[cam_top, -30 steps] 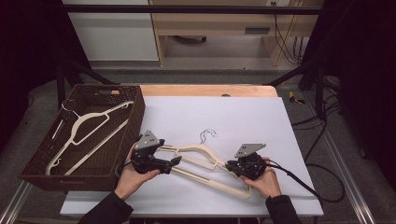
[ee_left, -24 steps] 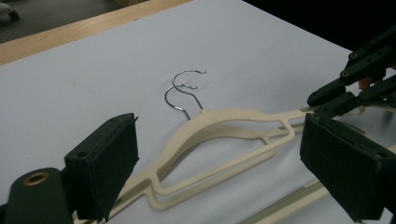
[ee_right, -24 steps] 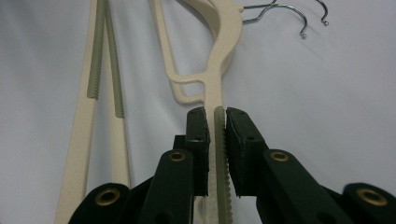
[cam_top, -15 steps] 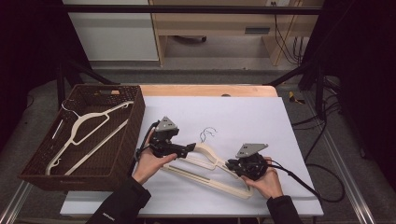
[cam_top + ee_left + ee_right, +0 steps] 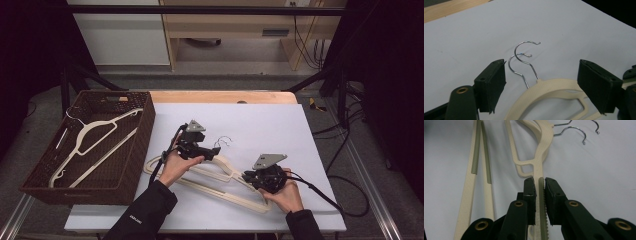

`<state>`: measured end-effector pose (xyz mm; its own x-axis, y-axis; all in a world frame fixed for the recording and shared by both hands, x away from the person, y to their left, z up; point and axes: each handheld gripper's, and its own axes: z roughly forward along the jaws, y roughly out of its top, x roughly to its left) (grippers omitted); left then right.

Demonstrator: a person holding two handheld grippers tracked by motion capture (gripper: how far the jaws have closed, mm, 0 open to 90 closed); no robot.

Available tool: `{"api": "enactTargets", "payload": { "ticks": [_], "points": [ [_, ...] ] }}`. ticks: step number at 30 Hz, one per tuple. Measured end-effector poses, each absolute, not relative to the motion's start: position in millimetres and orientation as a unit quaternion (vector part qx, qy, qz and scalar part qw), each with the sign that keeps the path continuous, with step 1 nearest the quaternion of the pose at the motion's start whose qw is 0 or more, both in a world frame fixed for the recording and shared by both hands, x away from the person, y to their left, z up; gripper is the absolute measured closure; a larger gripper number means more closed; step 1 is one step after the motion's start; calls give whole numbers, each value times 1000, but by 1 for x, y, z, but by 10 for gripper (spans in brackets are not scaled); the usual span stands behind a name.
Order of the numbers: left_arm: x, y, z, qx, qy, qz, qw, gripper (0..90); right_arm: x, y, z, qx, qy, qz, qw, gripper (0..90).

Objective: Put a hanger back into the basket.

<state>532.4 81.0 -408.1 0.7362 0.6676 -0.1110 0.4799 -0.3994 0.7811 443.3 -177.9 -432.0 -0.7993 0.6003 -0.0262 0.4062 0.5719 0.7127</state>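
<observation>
The left gripper (image 5: 212,152) sits low over the table in the person's left hand (image 5: 175,162), its jaws apart and just been closing. The right gripper (image 5: 248,176), cradled in the right hand (image 5: 286,192), is clamped tight.

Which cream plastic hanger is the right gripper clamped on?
The upper of the two stacked cream plastic hangers on the table: the right gripper pinches its ribbed arm.

Three cream plastic hangers: two stacked on the tabletop (image 5: 310,130), upper hanger (image 5: 220,165) and lower hanger (image 5: 200,182), and one hanger (image 5: 95,142) in the single brown wicker basket (image 5: 145,137). Two metal hooks (image 5: 524,58) lie side by side. Two claws: left claw (image 5: 212,152), right claw (image 5: 250,177).
</observation>
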Motion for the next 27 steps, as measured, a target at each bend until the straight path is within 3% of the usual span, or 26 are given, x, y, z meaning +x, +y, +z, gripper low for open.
{"api": "enactTargets", "payload": {
  "ticks": [27],
  "points": [
    [562, 54, -452, 846, 373, 75, 375, 608, 443, -178, -432, 283, 878, 361, 136, 798]
  ]
}}
